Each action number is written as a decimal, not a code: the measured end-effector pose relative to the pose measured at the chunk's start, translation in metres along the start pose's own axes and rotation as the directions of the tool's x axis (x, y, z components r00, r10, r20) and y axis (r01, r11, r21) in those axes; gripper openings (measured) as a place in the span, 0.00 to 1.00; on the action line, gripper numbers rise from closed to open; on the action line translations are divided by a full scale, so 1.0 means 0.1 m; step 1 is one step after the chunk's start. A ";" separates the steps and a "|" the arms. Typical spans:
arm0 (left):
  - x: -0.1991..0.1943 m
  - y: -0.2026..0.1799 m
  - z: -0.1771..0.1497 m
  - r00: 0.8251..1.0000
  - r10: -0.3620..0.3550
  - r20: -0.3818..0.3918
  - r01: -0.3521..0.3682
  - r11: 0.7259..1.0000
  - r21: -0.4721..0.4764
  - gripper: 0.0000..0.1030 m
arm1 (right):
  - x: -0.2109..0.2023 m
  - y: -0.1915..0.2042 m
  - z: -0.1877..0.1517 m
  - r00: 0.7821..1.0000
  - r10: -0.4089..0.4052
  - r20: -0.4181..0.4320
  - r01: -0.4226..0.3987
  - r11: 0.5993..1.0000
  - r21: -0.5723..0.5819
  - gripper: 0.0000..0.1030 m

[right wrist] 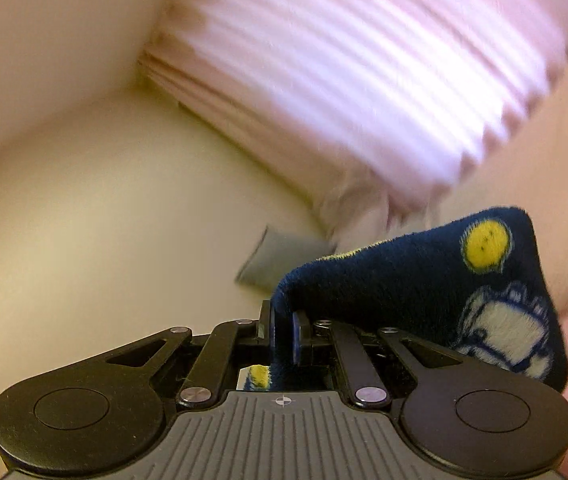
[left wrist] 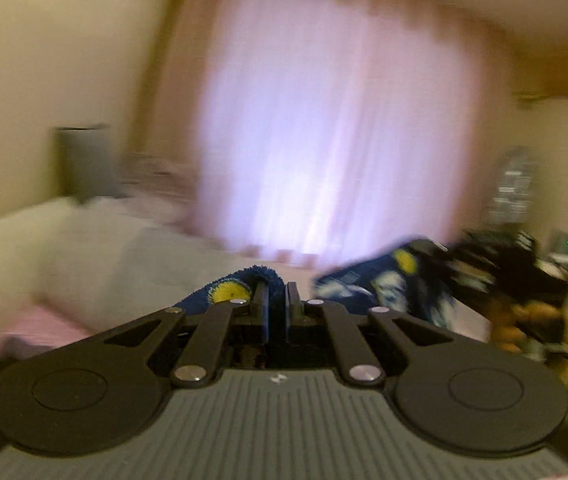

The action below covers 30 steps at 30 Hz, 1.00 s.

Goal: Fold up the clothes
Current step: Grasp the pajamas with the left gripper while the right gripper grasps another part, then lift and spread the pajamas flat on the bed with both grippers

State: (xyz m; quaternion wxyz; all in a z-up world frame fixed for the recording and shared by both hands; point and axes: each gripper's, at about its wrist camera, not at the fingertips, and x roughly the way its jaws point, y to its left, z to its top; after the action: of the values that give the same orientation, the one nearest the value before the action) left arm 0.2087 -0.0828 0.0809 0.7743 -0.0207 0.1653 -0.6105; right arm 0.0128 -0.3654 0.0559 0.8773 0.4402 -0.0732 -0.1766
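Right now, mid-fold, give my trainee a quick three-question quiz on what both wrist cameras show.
1. True or false: the left gripper has its fingers closed on the navy fleece garment.
2. Multiple choice: what does the right gripper hold? A) a grey box B) an edge of the navy fleece garment C) nothing
3. Fill in: the garment's print shows white figures and ____ round spots.

Key:
1. True; fabric is pinched between the closed fingers.
2. B; the cloth runs between the fingers and drapes to the right.
3. Yellow.
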 end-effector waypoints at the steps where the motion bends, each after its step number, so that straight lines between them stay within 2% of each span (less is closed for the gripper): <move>1: 0.03 -0.26 -0.01 0.999 -0.053 -0.001 0.053 0.999 0.003 0.05 | -0.20 0.04 0.17 1.000 -0.013 0.028 0.014 0.999 -0.037 0.06; 3: 0.16 -0.75 -0.08 0.986 -0.168 -0.015 0.168 0.986 -0.008 0.05 | -0.61 0.12 0.49 0.995 -0.049 0.088 0.060 0.990 -0.126 0.06; 4: 0.30 -1.05 -0.13 0.969 -0.242 -0.057 0.241 0.970 -0.024 0.06 | -0.80 0.17 0.63 0.990 -0.088 0.112 0.107 0.979 -0.176 0.06; 5: 0.45 -1.24 -0.21 0.954 -0.282 -0.104 0.280 0.959 -0.040 0.07 | -0.94 0.19 0.78 0.983 -0.151 0.106 0.171 0.960 -0.223 0.07; 6: 0.66 -1.52 -0.32 0.937 -0.294 -0.190 0.286 0.956 -0.073 0.12 | -1.01 0.18 0.91 0.970 -0.236 0.058 0.243 0.931 -0.273 0.07; 7: 0.83 -1.71 -0.46 0.916 -0.282 -0.286 0.269 0.959 -0.086 0.13 | -1.06 0.16 1.05 0.946 -0.324 0.012 0.310 0.893 -0.327 0.31; 8: 1.01 -1.91 -0.59 0.886 -0.269 -0.379 0.251 0.963 -0.097 0.14 | -1.13 0.05 1.12 0.904 -0.428 -0.009 0.399 0.849 -0.348 0.79; 9: 1.13 -2.07 -0.76 0.859 -0.231 -0.458 0.217 0.973 -0.084 0.15 | -1.20 -0.06 1.19 0.849 -0.528 -0.026 0.484 0.794 -0.368 0.93; 10: 1.25 -2.24 -0.93 0.824 -0.191 -0.533 0.184 0.981 -0.068 0.15 | -1.39 -0.17 1.17 0.810 -0.587 0.019 0.548 0.744 -0.383 0.94; 11: 1.31 -2.35 -1.08 0.806 -0.153 -0.572 0.166 0.986 -0.031 0.15 | -1.59 -0.29 1.15 0.767 -0.638 0.068 0.608 0.689 -0.395 0.95; 13: 1.39 -2.50 -1.29 0.778 -0.088 -0.622 0.134 0.991 0.027 0.20 | -2.05 -0.55 1.00 0.701 -0.709 0.083 0.671 0.615 -0.413 0.95; 15: 1.38 -2.52 -1.45 0.749 -0.053 -0.660 0.116 0.992 0.051 0.23 | -2.50 -0.88 0.79 0.643 -0.764 0.057 0.731 0.589 -0.344 0.95; 16: 1.36 -2.53 -1.53 0.734 -0.039 -0.678 0.109 0.992 0.060 0.23 | -2.76 -1.10 0.67 0.606 -0.795 0.019 0.762 0.573 -0.300 0.95; 18: 1.18 -2.52 -1.66 0.715 -0.013 -0.699 0.101 0.991 0.085 0.23 | -3.26 -1.47 0.38 0.527 -0.848 -0.058 0.821 0.526 -0.223 0.95; 19: 1.22 -2.51 -1.69 0.710 0.006 -0.705 0.102 0.989 0.111 0.23 | -3.48 -1.61 0.23 0.481 -0.871 -0.096 0.852 0.491 -0.184 0.95; 21: 1.22 -2.64 -1.73 0.709 0.043 -0.704 0.112 0.979 0.173 0.23 | -3.86 -1.80 -0.11 0.410 -0.896 -0.173 0.892 0.433 -0.128 0.95; 22: 1.26 -2.68 -1.75 0.712 0.053 -0.701 0.120 0.973 0.195 0.24 | -4.03 -1.82 -0.19 0.394 -0.897 -0.199 0.900 0.420 -0.112 0.95; 25: 1.38 -2.69 -1.74 0.731 0.048 -0.681 0.165 0.956 0.244 0.26 | -4.34 -1.82 -0.47 0.360 -0.898 -0.252 0.917 0.390 -0.083 0.95; 28: 1.34 -2.73 -1.61 0.765 0.038 -0.643 0.210 0.929 0.306 0.30 | -4.15 -1.64 -0.60 0.344 -0.905 -0.252 0.925 0.372 -0.074 0.95; 30: 1.31 -2.73 -1.55 0.787 0.031 -0.616 0.237 0.907 0.349 0.31 | -4.09 -1.47 -0.69 0.346 -0.910 -0.227 0.926 0.370 -0.073 0.95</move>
State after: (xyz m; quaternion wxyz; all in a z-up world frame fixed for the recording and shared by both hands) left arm -0.0651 -0.2502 -0.0317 0.6309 0.3297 0.2726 -0.6472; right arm -0.3826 -0.2420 -0.0919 0.6135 0.4521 0.2816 -0.5830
